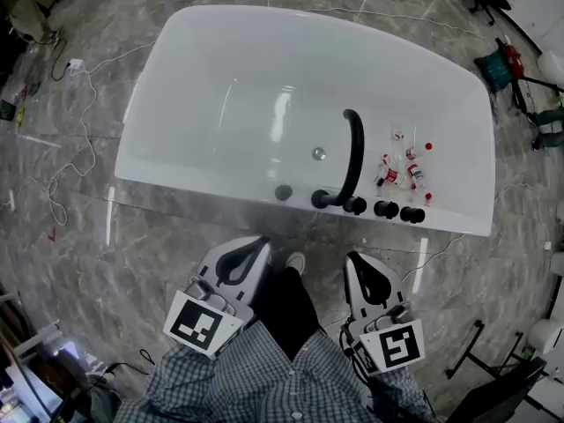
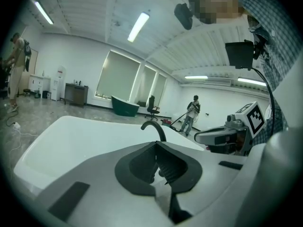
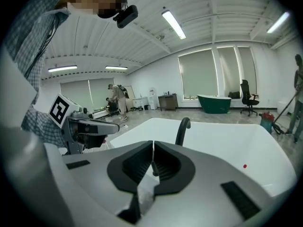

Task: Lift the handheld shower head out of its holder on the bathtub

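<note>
I hold my left gripper (image 1: pixel 247 249) and right gripper (image 1: pixel 361 267) pressed together, empty, short of the bathtub's (image 1: pixel 176 77) near rim, aimed at its black fittings (image 1: pixel 385 208), ready to approach.

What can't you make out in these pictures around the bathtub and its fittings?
- Head view: which of the black fittings on the bathtub rim is the shower head; too small.
- Head view: the small items inside the tub; too small to identify.
- Both gripper views: rim fittings below the black spout; each gripper's own fingers hide them.
</note>
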Demonstrator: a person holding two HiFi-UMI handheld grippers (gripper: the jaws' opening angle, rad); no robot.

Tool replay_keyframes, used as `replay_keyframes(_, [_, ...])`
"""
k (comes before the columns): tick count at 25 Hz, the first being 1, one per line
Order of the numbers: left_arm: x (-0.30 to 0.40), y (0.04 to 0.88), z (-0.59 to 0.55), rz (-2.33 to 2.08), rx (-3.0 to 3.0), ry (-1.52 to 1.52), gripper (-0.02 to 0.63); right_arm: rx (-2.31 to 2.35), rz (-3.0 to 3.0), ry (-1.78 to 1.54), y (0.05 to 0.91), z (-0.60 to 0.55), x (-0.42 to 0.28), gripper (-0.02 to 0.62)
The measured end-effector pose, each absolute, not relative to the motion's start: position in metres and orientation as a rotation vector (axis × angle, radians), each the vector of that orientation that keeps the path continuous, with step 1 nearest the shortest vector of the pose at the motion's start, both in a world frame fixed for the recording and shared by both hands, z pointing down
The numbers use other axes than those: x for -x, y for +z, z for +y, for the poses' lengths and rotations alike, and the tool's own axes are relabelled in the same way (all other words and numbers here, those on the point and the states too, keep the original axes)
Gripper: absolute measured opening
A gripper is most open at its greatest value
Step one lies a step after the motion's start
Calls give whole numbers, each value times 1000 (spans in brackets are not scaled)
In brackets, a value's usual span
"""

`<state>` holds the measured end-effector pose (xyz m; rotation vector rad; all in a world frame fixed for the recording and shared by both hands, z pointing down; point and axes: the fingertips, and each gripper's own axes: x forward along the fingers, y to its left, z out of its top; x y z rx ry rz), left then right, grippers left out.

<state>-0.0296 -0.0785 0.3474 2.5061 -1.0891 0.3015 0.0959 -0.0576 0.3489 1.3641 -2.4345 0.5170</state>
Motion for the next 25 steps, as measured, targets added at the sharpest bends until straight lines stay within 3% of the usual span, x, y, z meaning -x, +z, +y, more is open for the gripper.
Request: replay_keyframes(25, [47,505,-125,-1101,-2412,361,2,-1263,-2420,605,461,-96,-70,18])
